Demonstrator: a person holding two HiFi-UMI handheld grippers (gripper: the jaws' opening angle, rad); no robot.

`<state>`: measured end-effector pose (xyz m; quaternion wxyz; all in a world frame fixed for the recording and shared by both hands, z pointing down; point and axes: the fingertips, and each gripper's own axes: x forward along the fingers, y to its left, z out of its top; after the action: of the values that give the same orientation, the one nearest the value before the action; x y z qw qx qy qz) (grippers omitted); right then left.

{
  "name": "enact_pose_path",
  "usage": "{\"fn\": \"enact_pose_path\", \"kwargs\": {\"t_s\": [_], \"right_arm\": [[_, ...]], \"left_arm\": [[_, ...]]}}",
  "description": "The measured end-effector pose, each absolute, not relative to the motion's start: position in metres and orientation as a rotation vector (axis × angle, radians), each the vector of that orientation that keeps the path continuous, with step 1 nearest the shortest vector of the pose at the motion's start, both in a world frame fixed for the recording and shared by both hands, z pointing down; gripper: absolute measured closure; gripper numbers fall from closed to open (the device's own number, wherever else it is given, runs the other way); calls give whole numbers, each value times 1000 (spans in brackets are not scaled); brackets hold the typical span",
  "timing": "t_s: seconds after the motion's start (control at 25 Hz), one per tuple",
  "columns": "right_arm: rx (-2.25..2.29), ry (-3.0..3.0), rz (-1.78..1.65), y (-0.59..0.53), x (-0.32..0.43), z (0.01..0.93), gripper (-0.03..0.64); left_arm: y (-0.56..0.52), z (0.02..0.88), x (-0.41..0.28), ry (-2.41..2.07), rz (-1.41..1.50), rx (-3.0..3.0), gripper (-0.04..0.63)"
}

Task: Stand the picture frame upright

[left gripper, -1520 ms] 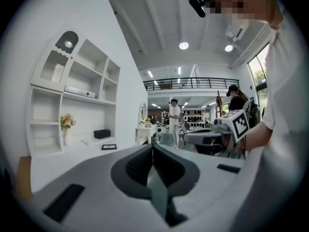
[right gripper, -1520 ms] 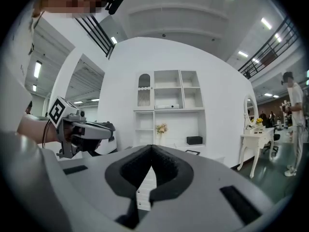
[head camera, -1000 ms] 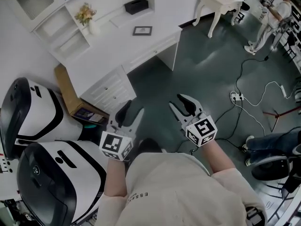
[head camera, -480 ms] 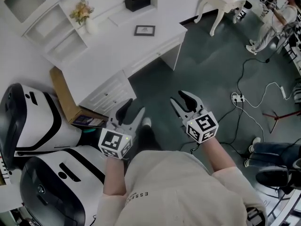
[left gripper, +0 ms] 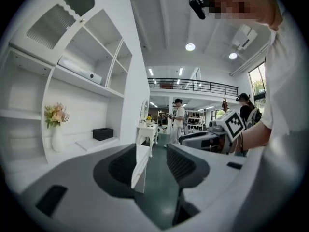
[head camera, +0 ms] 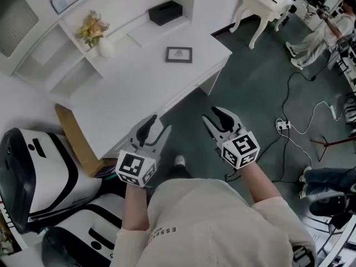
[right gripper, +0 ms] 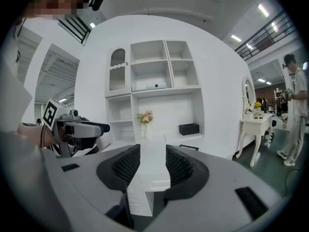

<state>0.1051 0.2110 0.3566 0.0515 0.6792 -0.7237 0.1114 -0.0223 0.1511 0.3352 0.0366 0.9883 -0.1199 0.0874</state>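
Picture frame (head camera: 178,54) lies flat on white desk (head camera: 139,90), near vase of flowers (head camera: 104,46). Left tool (head camera: 158,125) and right tool (head camera: 213,118) held short of desk, jaws apart, both empty.

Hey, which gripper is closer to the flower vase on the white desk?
Left. The left gripper hovers at the desk's front edge, nearer the person than the flower vase. The right gripper is farther right, over the green floor.

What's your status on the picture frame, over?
Open, empty: left gripper, right gripper. Flat on the desk: picture frame, untouched. Nothing blocking the approach.
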Motion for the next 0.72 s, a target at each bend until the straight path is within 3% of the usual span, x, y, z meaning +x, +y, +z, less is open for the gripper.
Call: {"fn": "enact_pose_path", "kwargs": {"t_s": [0.72], "right_arm": [[1966, -2140, 473, 42, 193, 399, 456]], "left_arm": [[-5, 371, 47, -457, 390, 2962, 417]]}}
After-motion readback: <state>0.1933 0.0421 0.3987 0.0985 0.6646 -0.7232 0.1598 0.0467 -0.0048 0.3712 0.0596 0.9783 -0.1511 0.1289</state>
